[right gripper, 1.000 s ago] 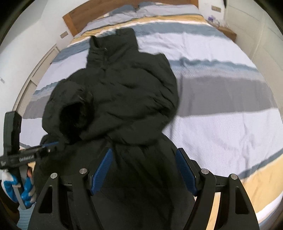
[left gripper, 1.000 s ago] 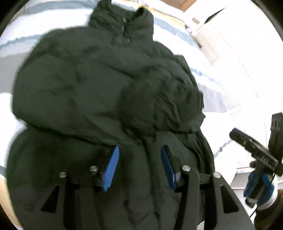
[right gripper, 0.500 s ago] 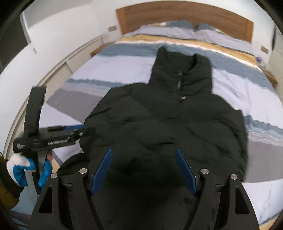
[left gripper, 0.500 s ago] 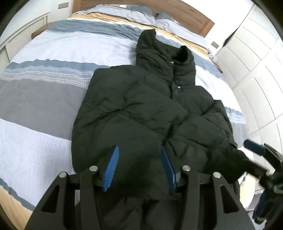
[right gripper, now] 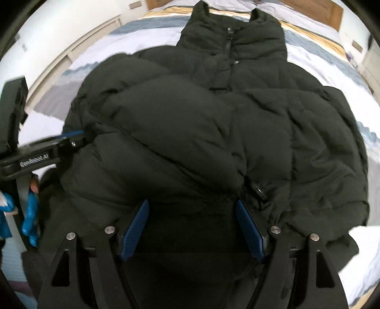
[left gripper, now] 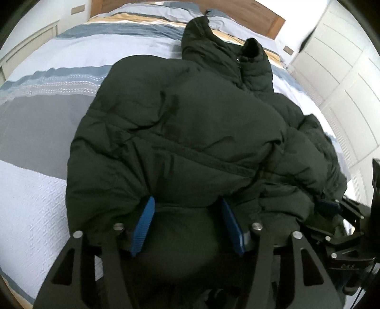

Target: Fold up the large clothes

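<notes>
I'm looking down at the dark puffer jacket (left gripper: 180, 133) spread on the striped bed (left gripper: 42, 123), its collar toward the wooden headboard (right gripper: 332, 12) at the top of both views and its sleeves folded in across the front. In the left wrist view my left tool (left gripper: 187, 225) sits at the bottom centre, its blue pads (left gripper: 143, 228) apart; its jaws have just been opening, and the jacket's lower bulge lies between them, though I can't quite tell whether the pad tips brush the fabric. In the right wrist view my right tool (right gripper: 192, 228) is likewise at the bottom centre, jaws spread wide over the dark hem area with nothing pinched (the zipper pull lies just above the right pad). The left tool also shows at the left edge of that view, its tip at the jacket's side, carried by a hand in a blue-and-white glove (right gripper: 29, 214). White cupboards (left gripper: 344, 83) fill the right of the left wrist view
</notes>
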A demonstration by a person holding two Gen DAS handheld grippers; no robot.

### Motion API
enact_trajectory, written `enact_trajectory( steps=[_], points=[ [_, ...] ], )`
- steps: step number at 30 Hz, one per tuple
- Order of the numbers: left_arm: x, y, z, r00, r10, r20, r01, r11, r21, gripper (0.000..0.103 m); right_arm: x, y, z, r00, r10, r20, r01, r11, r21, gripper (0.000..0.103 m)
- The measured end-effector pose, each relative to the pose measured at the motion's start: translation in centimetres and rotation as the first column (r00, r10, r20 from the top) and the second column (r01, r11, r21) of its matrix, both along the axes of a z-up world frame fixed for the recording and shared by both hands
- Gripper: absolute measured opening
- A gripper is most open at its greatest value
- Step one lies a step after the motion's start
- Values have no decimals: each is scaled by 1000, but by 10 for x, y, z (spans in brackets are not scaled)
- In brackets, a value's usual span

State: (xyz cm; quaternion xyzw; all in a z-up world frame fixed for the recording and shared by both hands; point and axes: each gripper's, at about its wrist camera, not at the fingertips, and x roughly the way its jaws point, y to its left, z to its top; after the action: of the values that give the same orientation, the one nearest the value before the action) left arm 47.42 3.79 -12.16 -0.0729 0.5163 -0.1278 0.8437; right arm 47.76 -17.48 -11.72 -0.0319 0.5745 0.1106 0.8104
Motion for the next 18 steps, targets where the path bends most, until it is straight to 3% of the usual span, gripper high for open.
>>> enact_trajectory(
  steps=[6,18],
  points=[
    [0,-5,-10,1000,-3,14,3,1000,20,67,10,3,-14,1000,11,-3,-11,1000,-6,77],
    [-7,-9,-13,999,6,52,-8,999,43,68,-1,13,-11,999,7,41,-6,1000,-20,83]
  ],
)
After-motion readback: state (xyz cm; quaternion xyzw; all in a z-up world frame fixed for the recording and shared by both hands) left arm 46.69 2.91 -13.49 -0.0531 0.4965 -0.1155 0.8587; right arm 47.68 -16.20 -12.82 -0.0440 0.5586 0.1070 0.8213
